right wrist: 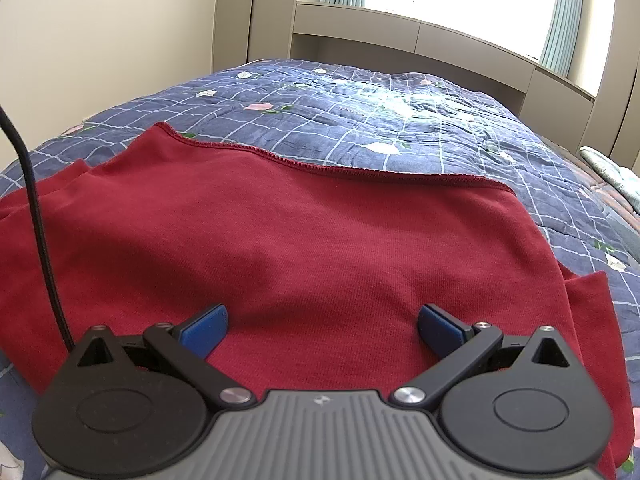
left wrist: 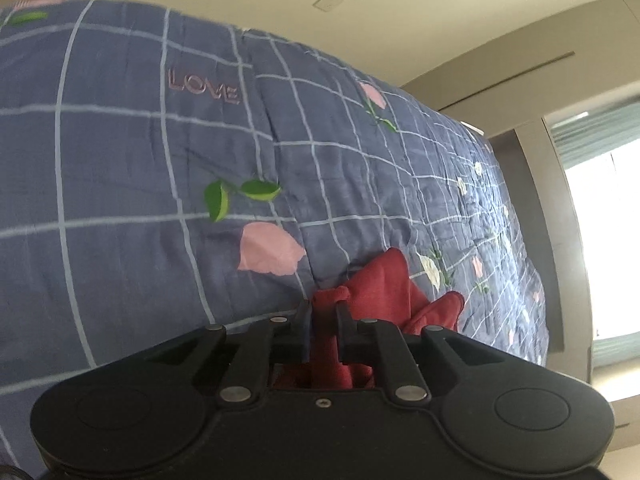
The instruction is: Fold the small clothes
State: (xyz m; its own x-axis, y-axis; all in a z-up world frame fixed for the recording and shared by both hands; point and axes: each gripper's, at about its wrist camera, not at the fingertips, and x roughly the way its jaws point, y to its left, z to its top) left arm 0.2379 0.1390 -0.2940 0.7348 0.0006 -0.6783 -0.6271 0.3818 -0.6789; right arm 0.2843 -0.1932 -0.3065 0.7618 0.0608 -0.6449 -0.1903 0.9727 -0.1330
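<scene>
Your left tool point(left wrist: 325, 312) is clamped on a bunched fold of the red shirt point(left wrist: 384, 280), the cloth pinched between its two black fingers point(left wrist: 343, 314) and spilling back through the gap toward the tool's body. Beyond the pinch, in the left wrist view, more of the shirt rises in a soft peak against the quilt point(left wrist: 140, 160), which fills most of that view at a steep tilt (a pink "LOVE" mark, green leaves and a pink petal print show on the blue checked fabric).

Your right tool point(right wrist: 323, 330) has its jaws wide apart, the blue pads point(right wrist: 204, 330) standing on either side of a broad stretch of red cloth and gripping nothing; whether the pads touch the fabric cannot be told. The shirt point(right wrist: 300, 240) lies spread across the near part of the bed, its stitched hem point(right wrist: 340, 168) running across the far edge, with one fold of cloth poking out at the right and another at the far left. The quilt point(right wrist: 360, 112) stretches on past the hem toward a pale headboard unit point(right wrist: 400, 36) and a bright window with teal curtains point(right wrist: 560, 12). A black cable point(right wrist: 36, 220) hangs down the left side of the right wrist view, crossing over the shirt.
</scene>
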